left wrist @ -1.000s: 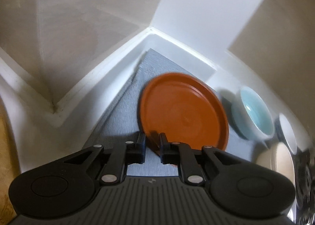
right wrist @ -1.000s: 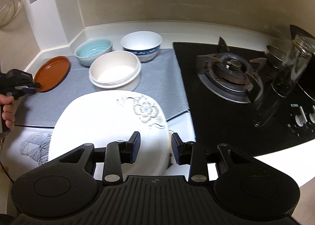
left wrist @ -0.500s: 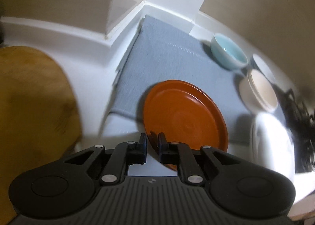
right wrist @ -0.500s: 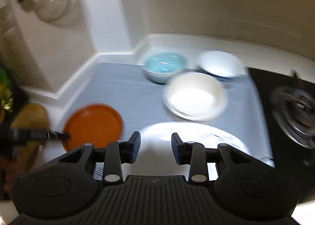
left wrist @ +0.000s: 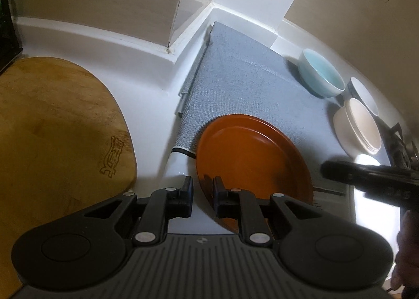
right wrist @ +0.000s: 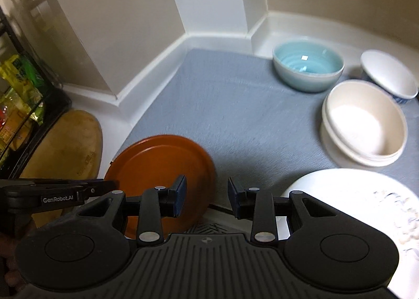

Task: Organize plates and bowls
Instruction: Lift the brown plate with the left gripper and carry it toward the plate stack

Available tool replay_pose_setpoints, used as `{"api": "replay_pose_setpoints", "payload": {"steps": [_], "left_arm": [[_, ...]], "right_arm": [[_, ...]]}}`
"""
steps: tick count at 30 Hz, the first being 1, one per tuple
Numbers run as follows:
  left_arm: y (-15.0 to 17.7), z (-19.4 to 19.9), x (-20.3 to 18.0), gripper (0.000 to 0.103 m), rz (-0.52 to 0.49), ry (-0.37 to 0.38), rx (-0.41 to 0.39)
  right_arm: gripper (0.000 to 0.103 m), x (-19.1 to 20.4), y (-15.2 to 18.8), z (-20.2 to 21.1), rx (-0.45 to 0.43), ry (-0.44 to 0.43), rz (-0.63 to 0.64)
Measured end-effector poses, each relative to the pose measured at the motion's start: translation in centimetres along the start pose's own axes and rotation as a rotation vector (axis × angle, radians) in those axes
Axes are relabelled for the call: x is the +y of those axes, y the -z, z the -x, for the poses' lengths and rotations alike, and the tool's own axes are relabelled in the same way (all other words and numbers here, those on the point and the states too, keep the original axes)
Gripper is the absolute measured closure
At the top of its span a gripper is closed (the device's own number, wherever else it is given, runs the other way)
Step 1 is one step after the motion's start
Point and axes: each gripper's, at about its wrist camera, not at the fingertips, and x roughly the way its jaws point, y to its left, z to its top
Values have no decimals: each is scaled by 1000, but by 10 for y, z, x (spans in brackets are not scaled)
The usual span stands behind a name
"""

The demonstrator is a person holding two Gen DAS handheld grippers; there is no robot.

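Since half a second ago the orange plate [left wrist: 251, 163] got pulled further back toward the near edge of the desk [left wrist: 157, 105], so now it sits half off the grey mat [left wrist: 248, 84] at the lower middle of the left wrist frame, with the wooden cutting board [left wrist: 57, 126] filling the left side. Left hand-held gripper [left wrist: 203, 189] is clenched on the plate's near rim, pointing forward and slightly down, plate looks tilted a bit. Right hand-held gripper [right wrist: 207, 194] is released, jaws spread wide with nothing between them, hovering over the plate's right edge and the mat in its own view.

Plate itself: round, matte terracotta orange, shallow raised rim, nothing on it.

Rest of the dishes are at the right of the right wrist frame: light blue bowl [right wrist: 307, 65] at the back, white bowl with blue pattern [right wrist: 390, 76] beside it, cream bowls [right wrist: 364, 121] stacked in front, and the big white plate [right wrist: 353, 194] at lower right, blown out by glare.
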Motion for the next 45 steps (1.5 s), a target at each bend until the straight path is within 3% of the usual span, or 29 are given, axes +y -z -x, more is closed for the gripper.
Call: {"api": "replay_pose_setpoints", "payload": {"steps": [9, 17, 22, 28, 33, 38, 42, 45], "left_arm": [[-5, -7, 1, 86, -24, -6, 1], [-2, -10, -5, 87, -63, -12, 2], [-3, -8, -8, 89, -86, -15, -2], [-3, -3, -11, 89, -90, -23, -17], [-9, 10, -20, 89, -101, -8, -48], [-13, 28, -54, 89, -176, 63, -97], [-12, 30, -94, 89, -266, 147, -123], [-10, 20, -126, 89, -330, 199, -95]], "right_arm": [[66, -2, 5, -23, 75, 33, -18], [68, 2, 9, -31, 87, 33, -8], [86, 3, 9, -33, 86, 12, -5], [89, 3, 9, -28, 71, 8, -7], [89, 4, 5, -4, 7, -8, 10], [89, -14, 8, 39, -93, -2, -26], [89, -41, 20, 73, -147, 53, -76], [89, -67, 37, 96, -163, 101, -137]]}}
